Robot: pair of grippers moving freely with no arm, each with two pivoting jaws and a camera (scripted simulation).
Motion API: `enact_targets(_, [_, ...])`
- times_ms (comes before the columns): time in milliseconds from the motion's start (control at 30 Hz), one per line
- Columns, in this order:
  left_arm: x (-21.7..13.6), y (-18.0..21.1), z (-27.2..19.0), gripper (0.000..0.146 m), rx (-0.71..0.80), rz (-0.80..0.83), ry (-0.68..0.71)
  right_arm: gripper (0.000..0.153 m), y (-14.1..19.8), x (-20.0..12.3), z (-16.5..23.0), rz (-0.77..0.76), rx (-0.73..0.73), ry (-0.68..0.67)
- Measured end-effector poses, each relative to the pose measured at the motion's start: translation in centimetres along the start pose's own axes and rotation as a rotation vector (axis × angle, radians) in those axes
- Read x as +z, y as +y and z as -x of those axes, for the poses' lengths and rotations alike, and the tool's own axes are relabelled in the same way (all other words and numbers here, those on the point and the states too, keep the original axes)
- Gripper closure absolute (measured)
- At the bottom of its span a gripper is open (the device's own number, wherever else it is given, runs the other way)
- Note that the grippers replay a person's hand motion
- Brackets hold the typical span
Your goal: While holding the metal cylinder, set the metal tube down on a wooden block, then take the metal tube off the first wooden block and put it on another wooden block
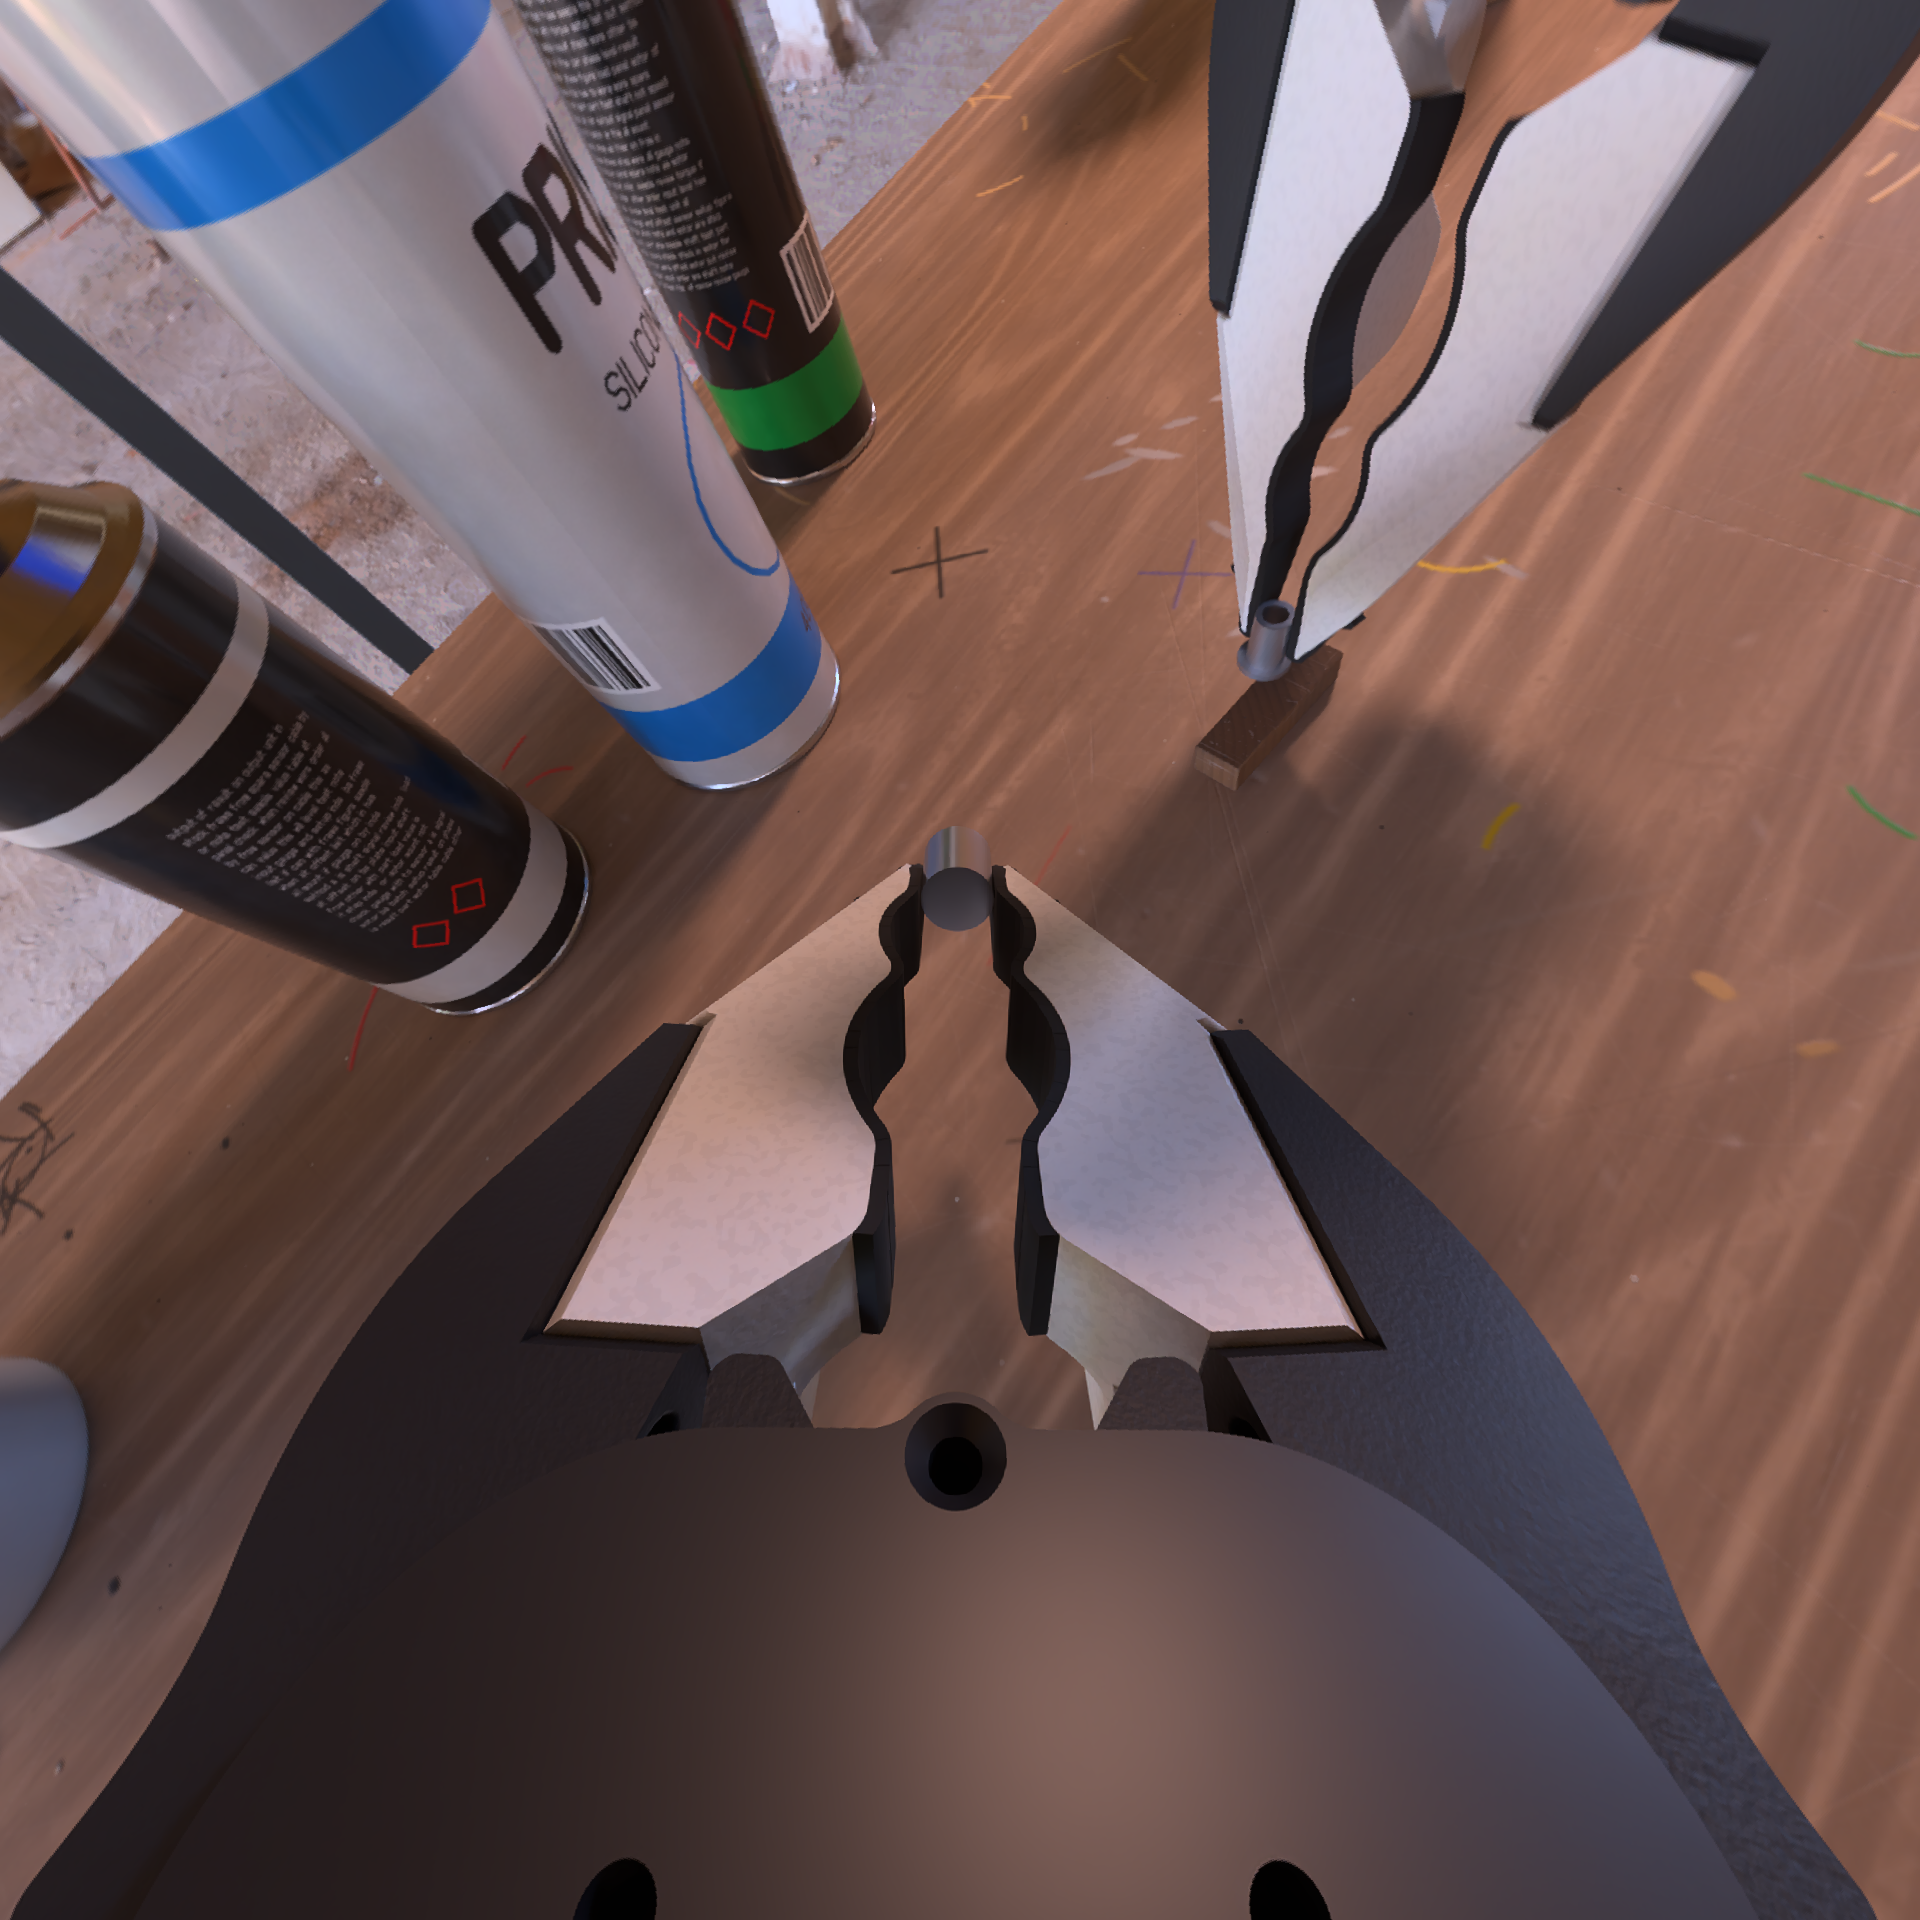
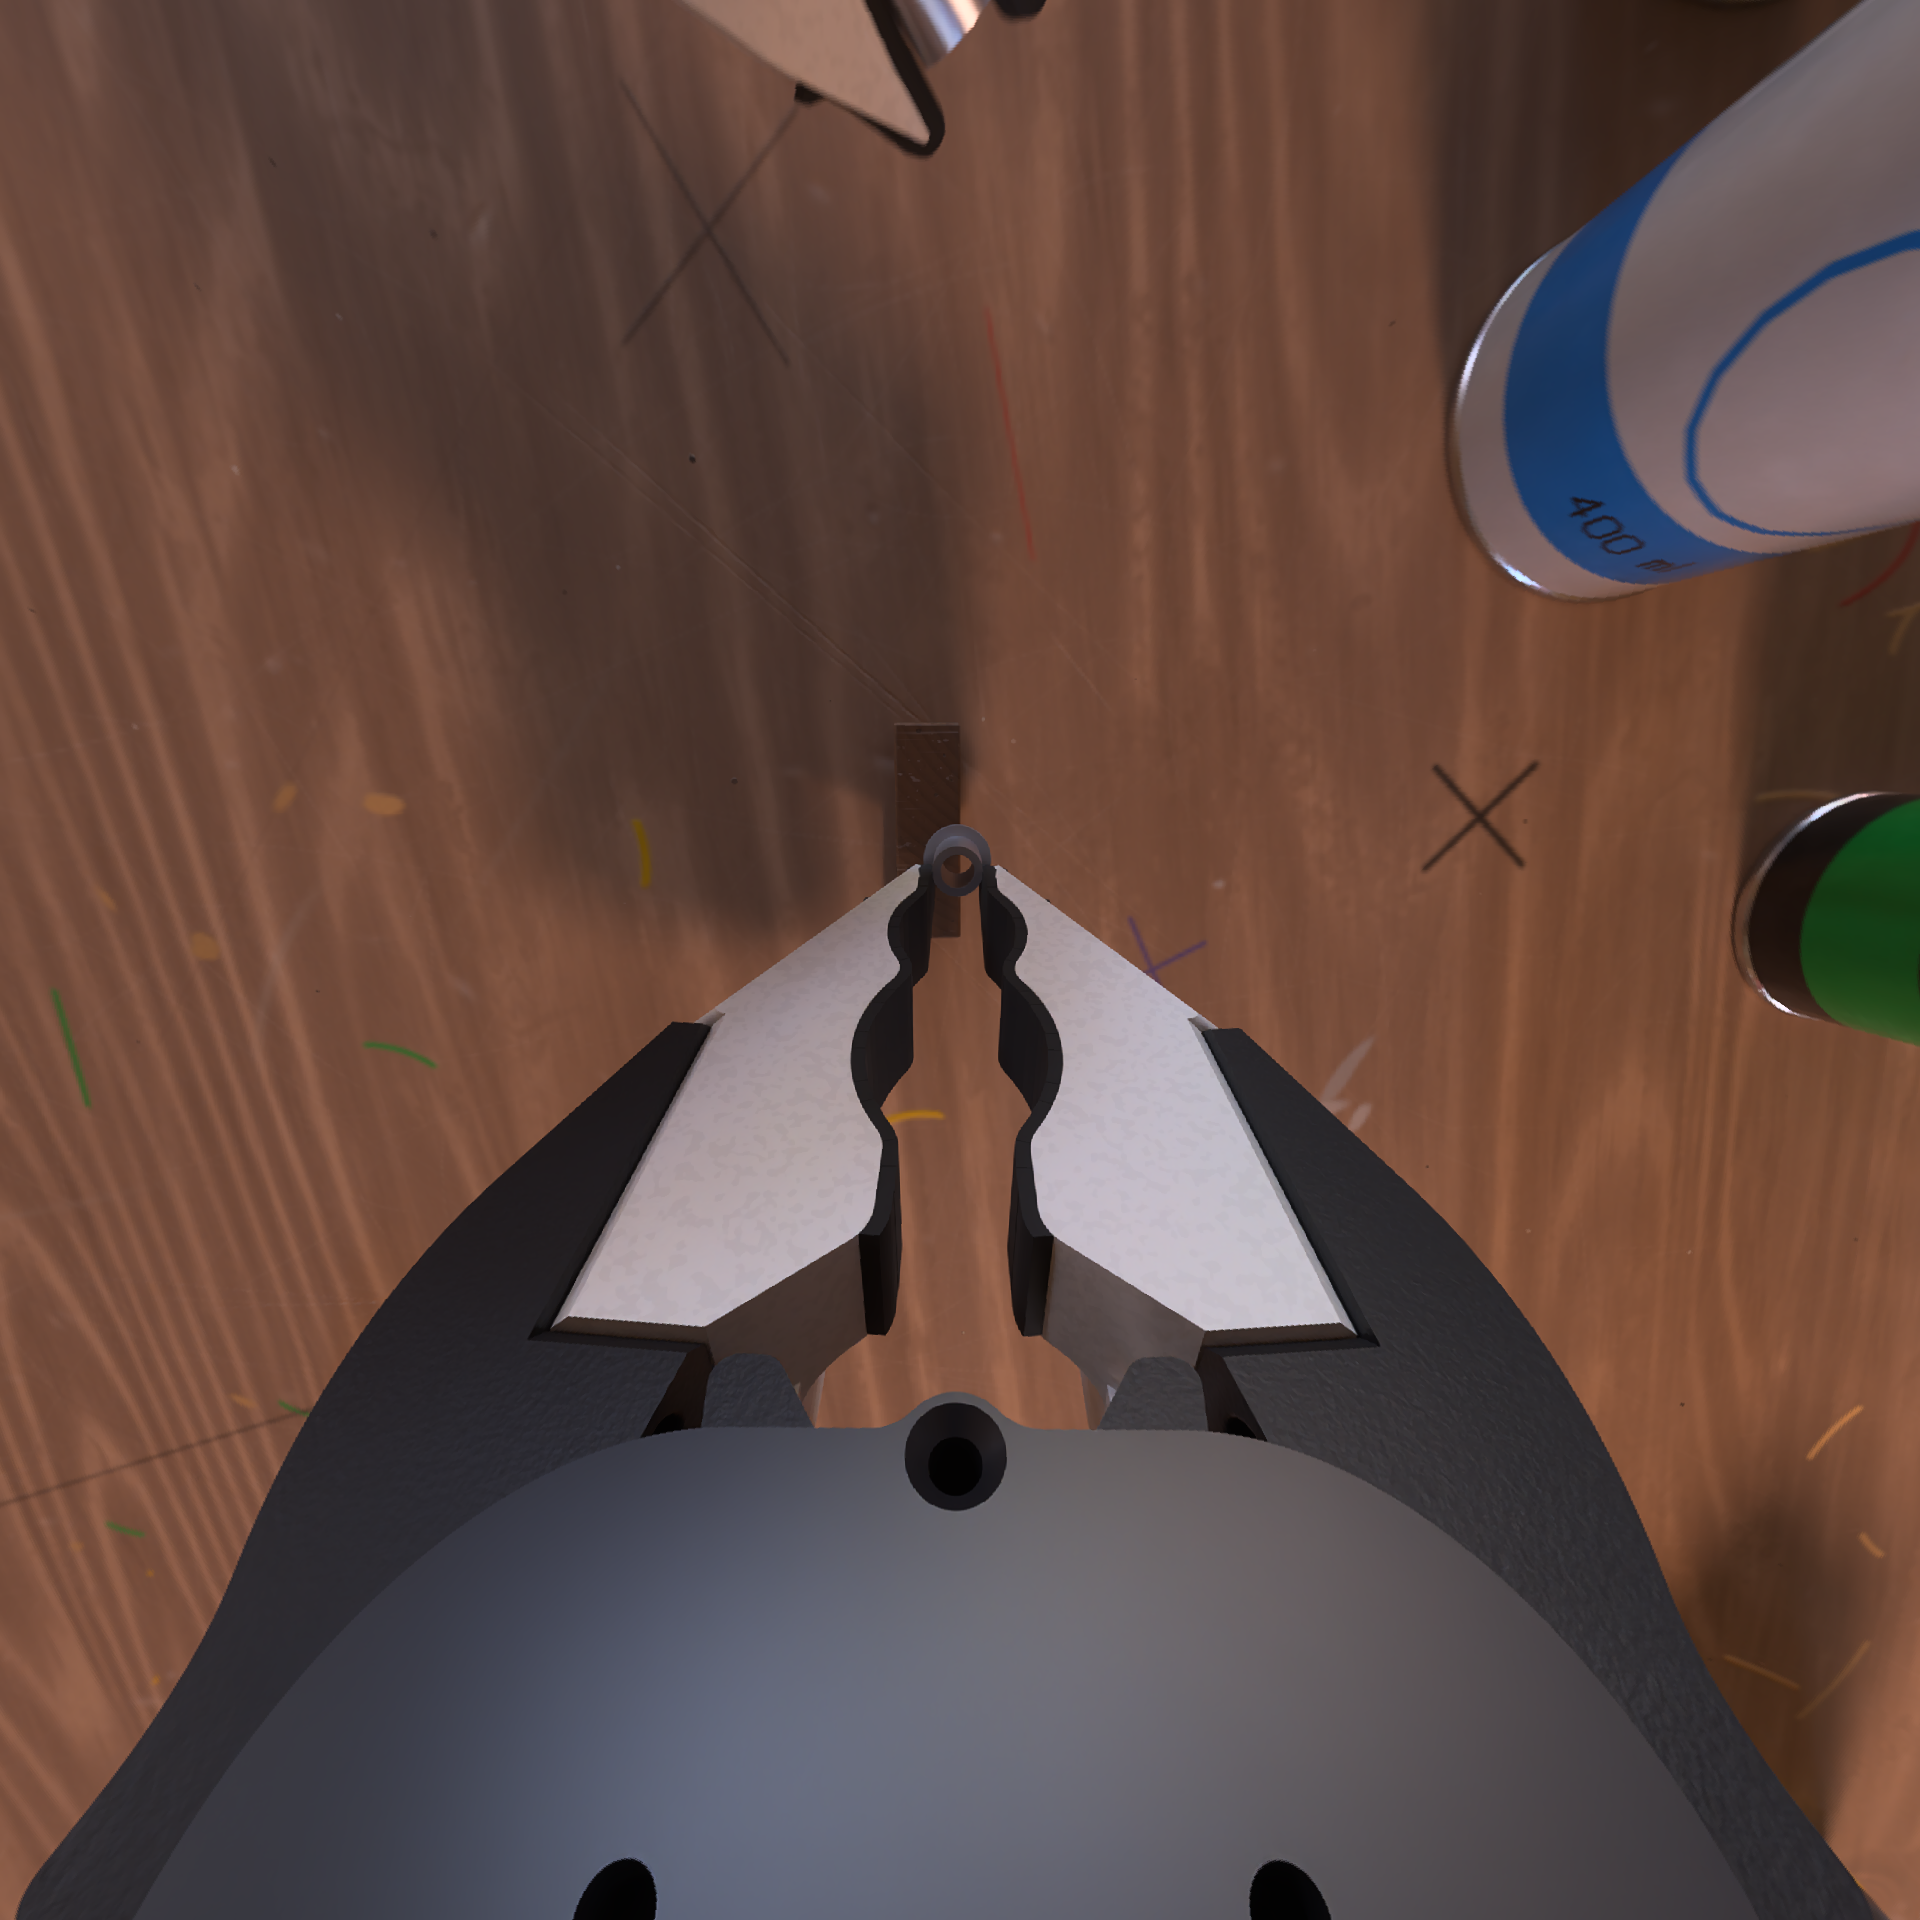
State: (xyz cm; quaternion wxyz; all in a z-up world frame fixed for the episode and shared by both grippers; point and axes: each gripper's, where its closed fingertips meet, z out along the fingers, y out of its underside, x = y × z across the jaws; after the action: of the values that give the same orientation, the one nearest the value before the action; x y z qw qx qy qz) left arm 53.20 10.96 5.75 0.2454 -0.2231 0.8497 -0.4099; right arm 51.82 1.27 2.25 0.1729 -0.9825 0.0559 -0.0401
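Underneath, the bench (image 1: 1091, 312) was scuffed brown wood, marked with pen crosses and coloured scratches; past its edge lay rough, pale concrete floor (image 1: 135, 436). Near that edge stood a tall white can (image 1: 499, 395) with blue bands and black lettering, a black can (image 1: 758, 270) with a green band, fine print and a barcode, and a black can (image 1: 281, 790) with white bands and a bronze top. The left gripper (image 1: 956, 894) had its jaws nearly closed on the metal cylinder (image 1: 956, 883), whose long axis ran forward along the fingers. The right gripper (image 2: 957, 878) pinched the metal tube (image 2: 957, 868) at its jaw tips, upright, bore facing the camera, its flanged base at one end of a dark wooden block (image 1: 1268, 727).
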Motion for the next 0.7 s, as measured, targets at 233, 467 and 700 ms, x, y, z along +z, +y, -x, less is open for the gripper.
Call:
enact_targets(233, [0.17, 0.22, 0.1, 0.134, -0.052, 0.016, 0.009, 0.144, 0.0, 0.65, 0.25, 0.069, -0.01, -0.036])
enact_targets(467, [0.23, 0.26, -0.26, 0.134, -0.037, 0.026, 0.013, 0.125, -0.42, 0.79, 0.84, 0.074, 0.008, -0.071])
enact_targets(700, [0.43, 0.49, -0.45, 0.134, -0.038, 0.04, 0.021, 0.125, -0.81, 0.92, 0.92, 0.086, -0.018, -0.034])
